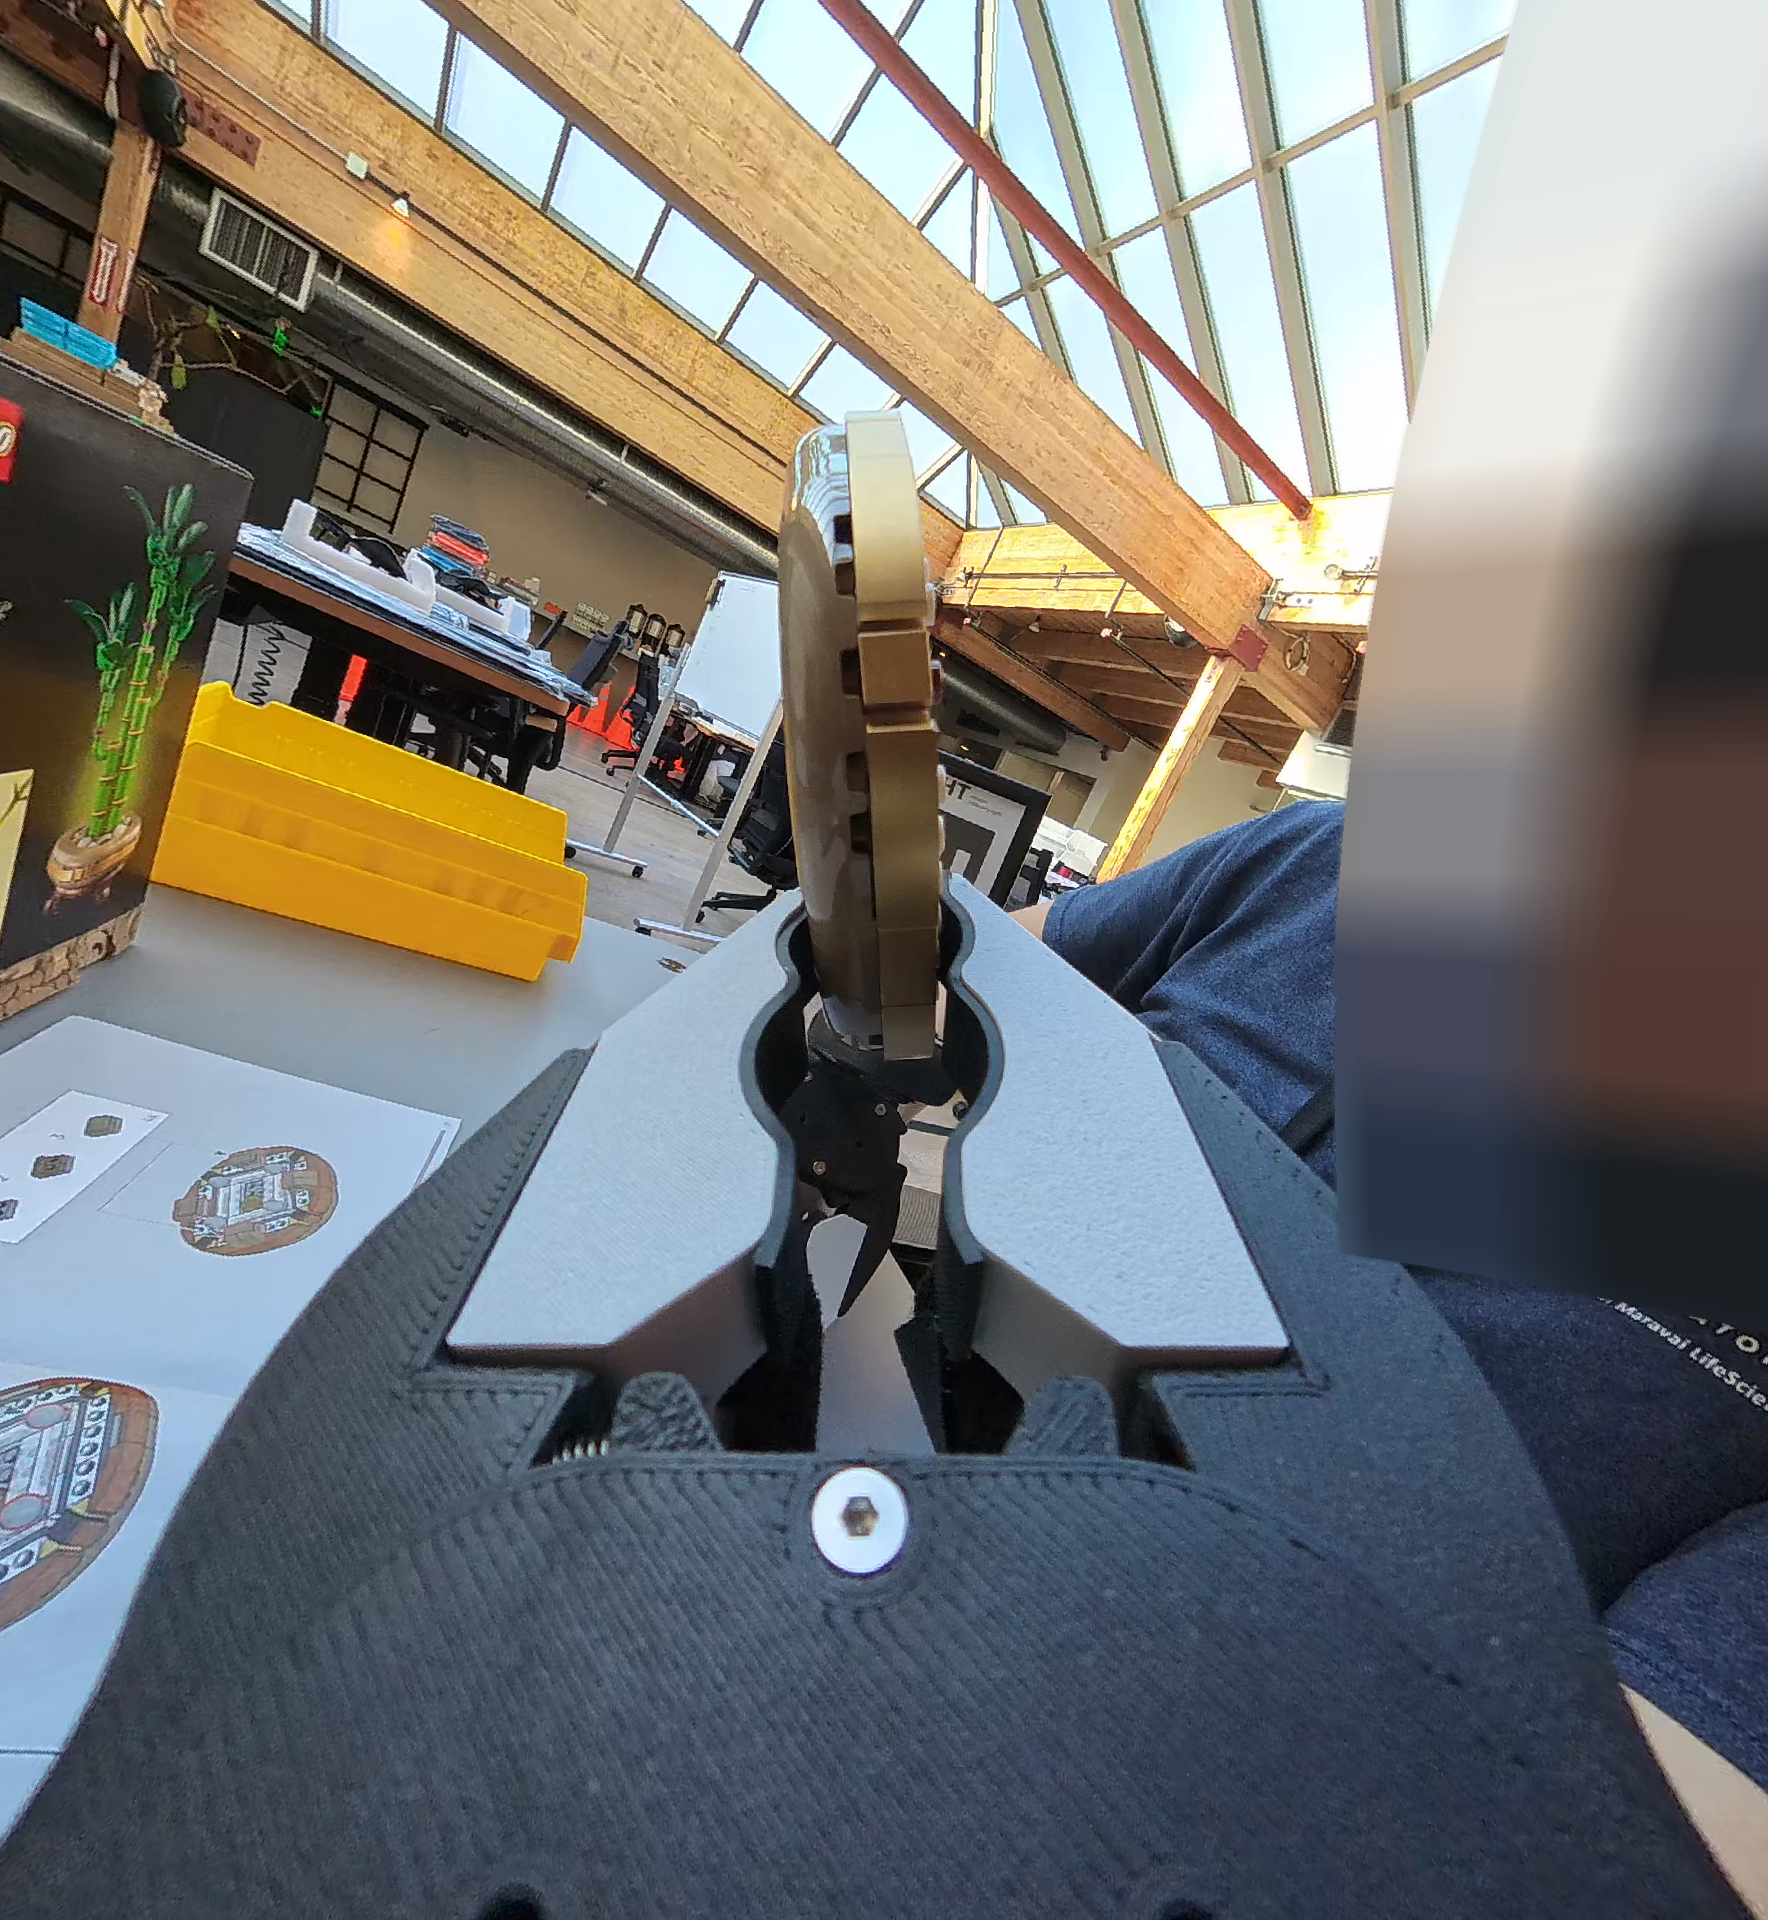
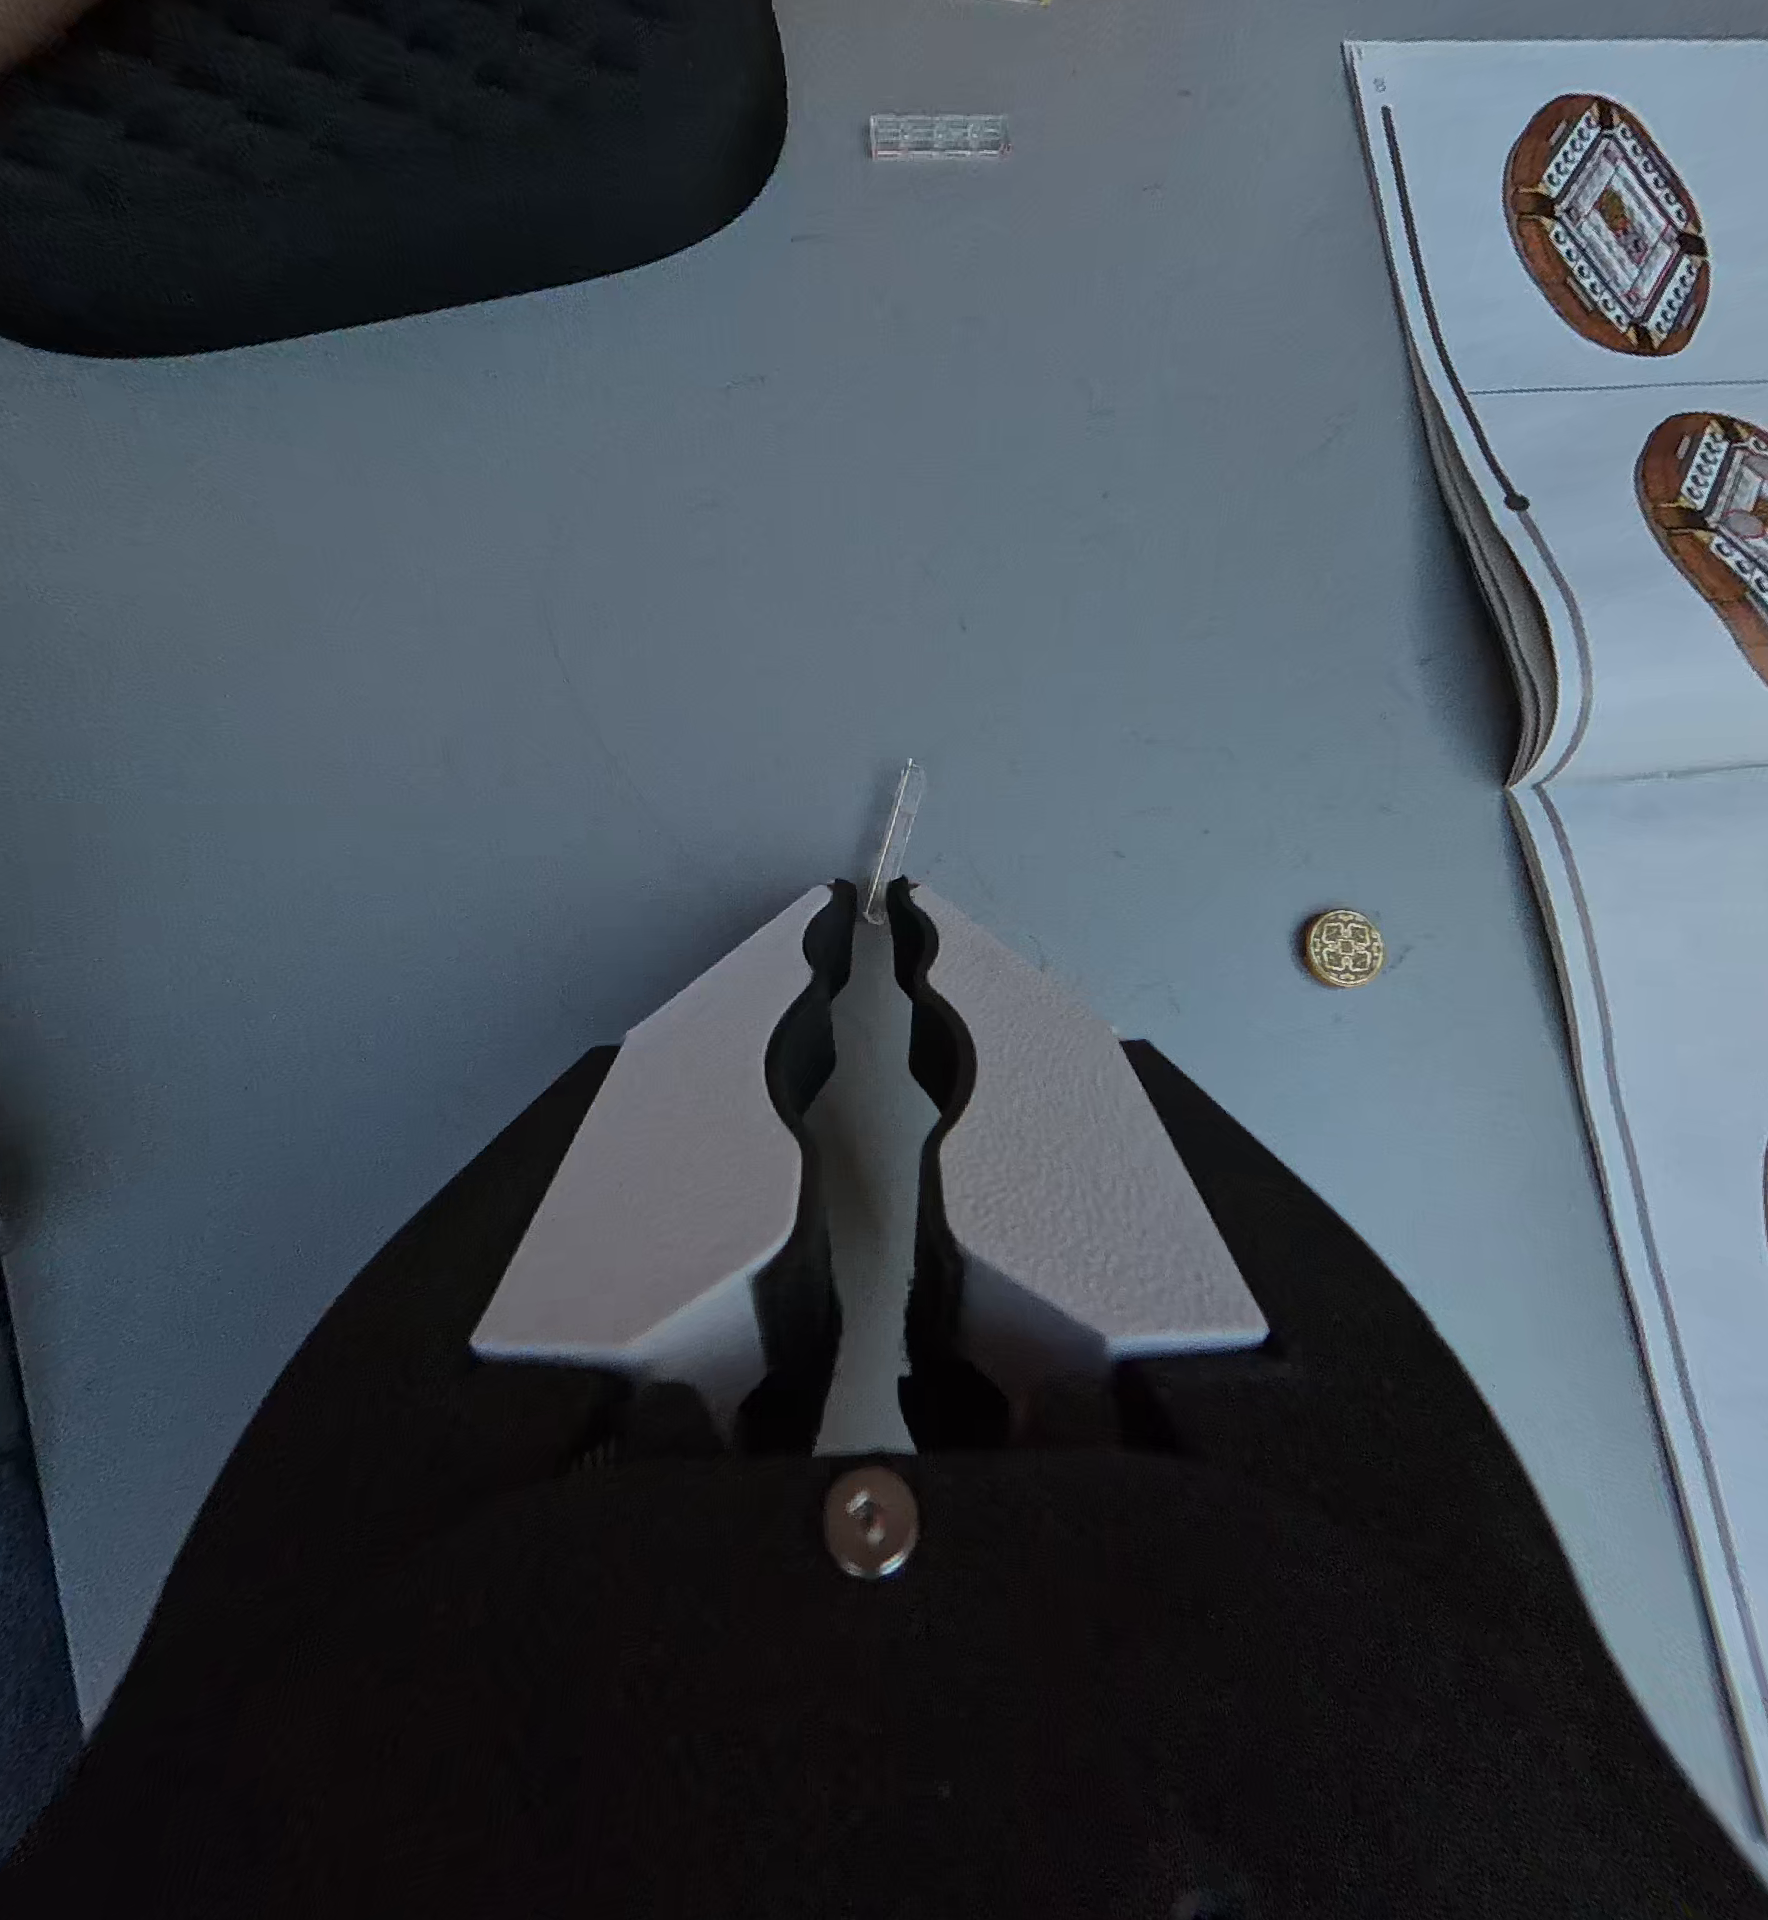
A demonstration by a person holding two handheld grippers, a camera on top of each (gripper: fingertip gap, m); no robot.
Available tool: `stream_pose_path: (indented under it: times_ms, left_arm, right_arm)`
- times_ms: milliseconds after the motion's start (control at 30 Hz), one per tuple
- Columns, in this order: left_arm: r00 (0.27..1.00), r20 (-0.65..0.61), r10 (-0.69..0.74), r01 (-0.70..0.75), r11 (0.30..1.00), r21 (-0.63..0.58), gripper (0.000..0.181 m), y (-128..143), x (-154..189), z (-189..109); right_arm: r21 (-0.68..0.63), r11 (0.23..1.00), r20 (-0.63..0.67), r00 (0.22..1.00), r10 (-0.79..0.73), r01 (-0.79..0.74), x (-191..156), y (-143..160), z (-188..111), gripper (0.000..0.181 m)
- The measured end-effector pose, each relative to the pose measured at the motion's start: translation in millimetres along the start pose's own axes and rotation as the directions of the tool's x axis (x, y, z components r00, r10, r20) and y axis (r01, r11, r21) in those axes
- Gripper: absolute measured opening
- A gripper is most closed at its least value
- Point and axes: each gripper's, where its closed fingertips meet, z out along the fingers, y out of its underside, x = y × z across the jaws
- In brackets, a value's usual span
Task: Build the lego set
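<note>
My left gripper (image 1: 875, 935) is shut on the round gold-tan lego base (image 1: 864, 675) and holds it on edge, raised above the table and tilted up toward the ceiling. My right gripper (image 2: 869, 894) is shut on a thin clear lego plate (image 2: 892, 836) and holds it edge-on just above the grey table (image 2: 444, 623). A second clear plate (image 2: 940, 138) lies flat on the table farther ahead. A small round gold printed tile (image 2: 1344, 947) lies on the table to the right of the right gripper.
The open instruction booklet lies at the right in the right wrist view (image 2: 1638, 623) and at the lower left in the left wrist view (image 1: 132, 1195). The lego box (image 1: 38, 665) and stacked yellow trays (image 1: 360, 831) stand at the far left. A person's sleeve (image 1: 1212, 935) is close by. The gap from one gripper's tips to the other's is roughly 25 centimetres. My left tips are about 25 centimetres from the small round gold printed tile (image 2: 1344, 947), my right tips only 9 centimetres.
</note>
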Motion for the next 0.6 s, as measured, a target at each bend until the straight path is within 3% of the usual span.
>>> stream_pose_path:
  times_ms: [167,300,367,500,600]
  left_arm:
    - [1.000,0.013,-0.007,0.007,1.000,-0.017,0.019,4,-4,3]
    - [1.000,0.017,-0.016,0.016,1.000,-0.027,0.018,7,-7,4]
    - [1.000,0.023,-0.019,0.020,0.999,-0.029,0.019,8,-10,5]
    - [0.994,0.112,-0.007,0.016,0.997,-0.072,0.019,16,-27,6]
    - [0.980,0.199,-0.003,0.031,0.990,-0.138,0.018,29,-46,8]
  right_arm:
    - [0.021,0.984,0.066,0.982,0.177,-0.179,3,-1,3,0.003]
    - [0.023,0.920,0.176,0.907,0.382,-0.392,8,-2,1,0.002]
    - [0.004,0.841,0.300,0.803,0.515,-0.540,5,-8,-3,0.002]
    - [-0.022,0.617,0.588,0.489,0.644,-0.787,9,-41,-37,0.002]
    - [-0.014,0.548,0.675,0.397,0.622,-0.836,24,-56,-66,0.002]
